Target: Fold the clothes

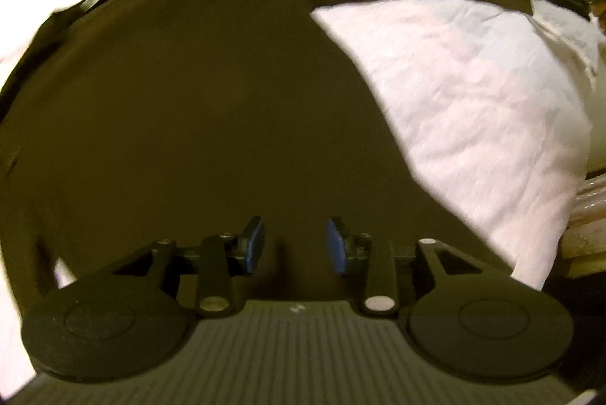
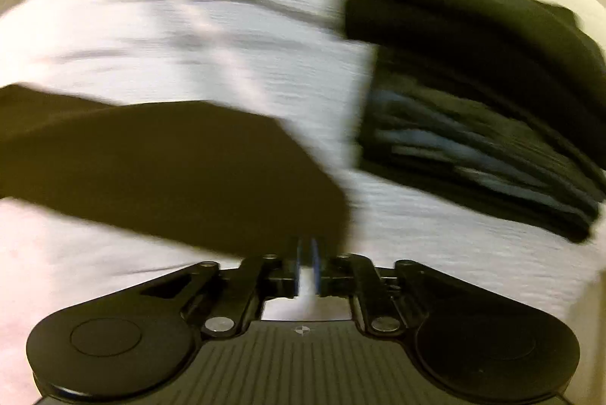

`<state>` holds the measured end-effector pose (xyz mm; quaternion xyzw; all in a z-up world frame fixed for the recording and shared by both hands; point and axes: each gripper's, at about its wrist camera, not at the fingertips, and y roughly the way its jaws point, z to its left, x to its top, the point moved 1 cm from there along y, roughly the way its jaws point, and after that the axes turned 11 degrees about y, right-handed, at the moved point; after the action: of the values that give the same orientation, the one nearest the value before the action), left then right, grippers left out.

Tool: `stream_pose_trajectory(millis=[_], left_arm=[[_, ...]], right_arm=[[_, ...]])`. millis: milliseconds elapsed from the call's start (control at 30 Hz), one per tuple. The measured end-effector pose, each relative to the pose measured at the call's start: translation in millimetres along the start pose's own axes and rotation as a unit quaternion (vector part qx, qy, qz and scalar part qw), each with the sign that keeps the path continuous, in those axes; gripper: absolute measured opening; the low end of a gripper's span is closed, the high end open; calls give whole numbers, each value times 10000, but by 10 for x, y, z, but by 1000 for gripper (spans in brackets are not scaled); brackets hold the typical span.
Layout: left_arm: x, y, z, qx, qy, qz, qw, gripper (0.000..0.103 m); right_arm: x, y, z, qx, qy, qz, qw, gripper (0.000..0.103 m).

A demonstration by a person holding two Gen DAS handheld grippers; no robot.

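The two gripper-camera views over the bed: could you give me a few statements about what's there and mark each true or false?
1. The brown garment lies spread on a white sheet. True.
2. The left gripper is clamped on the brown cloth. False: its blue pads stand apart with nothing pinched between them.
3. A stack of folded dark clothes sits to the right in the right wrist view. True.
4. The folded stack rests on top of the brown garment. False: white sheet shows between them.
5. The right gripper has its jaws spread wide. False: only a narrow gap shows between its pads.
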<state>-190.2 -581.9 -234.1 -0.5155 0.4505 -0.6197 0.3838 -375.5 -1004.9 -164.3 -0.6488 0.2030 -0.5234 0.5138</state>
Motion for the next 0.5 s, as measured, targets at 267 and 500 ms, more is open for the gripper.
stream_pose_trajectory(millis=[267,500], left_arm=[[-1031,-300,145,102,-570,217,9981,41],[-1797,-448,187,-490,-1309,-62,9902,41]], right_arm=[[-1218,-336,1408,2343,-746,1332,9601,58],[-2167,-577,1974,2443,-887,1832,9481,58]])
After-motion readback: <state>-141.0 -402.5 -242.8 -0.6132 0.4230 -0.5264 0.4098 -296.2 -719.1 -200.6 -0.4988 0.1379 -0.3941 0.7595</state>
